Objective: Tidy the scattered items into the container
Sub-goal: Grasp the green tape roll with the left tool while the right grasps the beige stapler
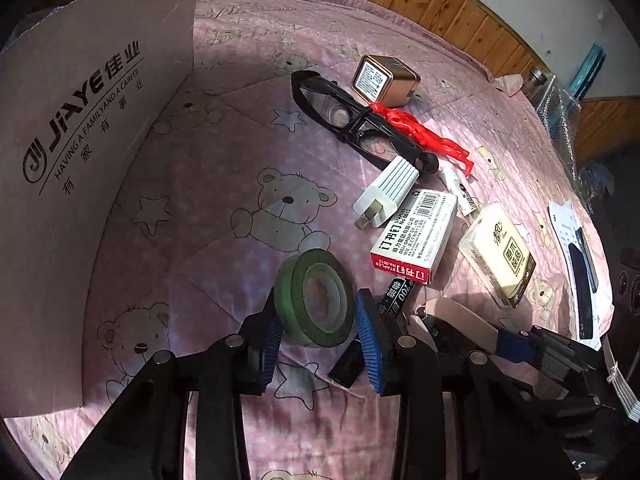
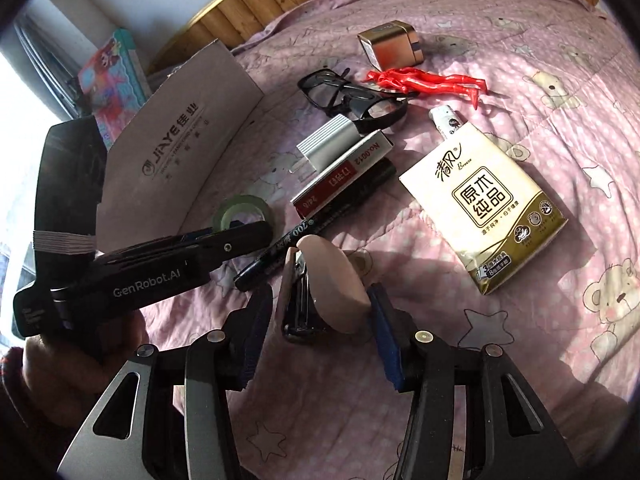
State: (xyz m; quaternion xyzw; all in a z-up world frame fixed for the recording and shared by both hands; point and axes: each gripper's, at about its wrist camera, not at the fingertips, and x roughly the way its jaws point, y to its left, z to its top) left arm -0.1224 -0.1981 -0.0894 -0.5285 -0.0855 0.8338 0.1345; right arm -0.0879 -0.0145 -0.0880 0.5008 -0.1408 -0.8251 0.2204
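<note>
The jaws of the left gripper [image 1: 316, 322] stand spread on either side of the green tape roll [image 1: 316, 298], which lies flat on the bed [image 1: 208, 168]; contact cannot be confirmed, so this reads as a grasp in preparation. The jaws of the right gripper [image 2: 316, 320] likewise bracket the beige stapler [image 2: 326, 288] without visibly clamping it. Each item sits nearest its own gripper, suiting a paired pickup. Farther out lie a marker [image 2: 320, 226], staple box [image 1: 416, 234], tissue pack [image 2: 482, 208], white plug [image 1: 390, 186], glasses [image 1: 348, 116], a red figure [image 1: 424, 136] and a bronze charger [image 1: 384, 80]. The cardboard box [image 1: 80, 184] stands at left; its contents are hidden.
</note>
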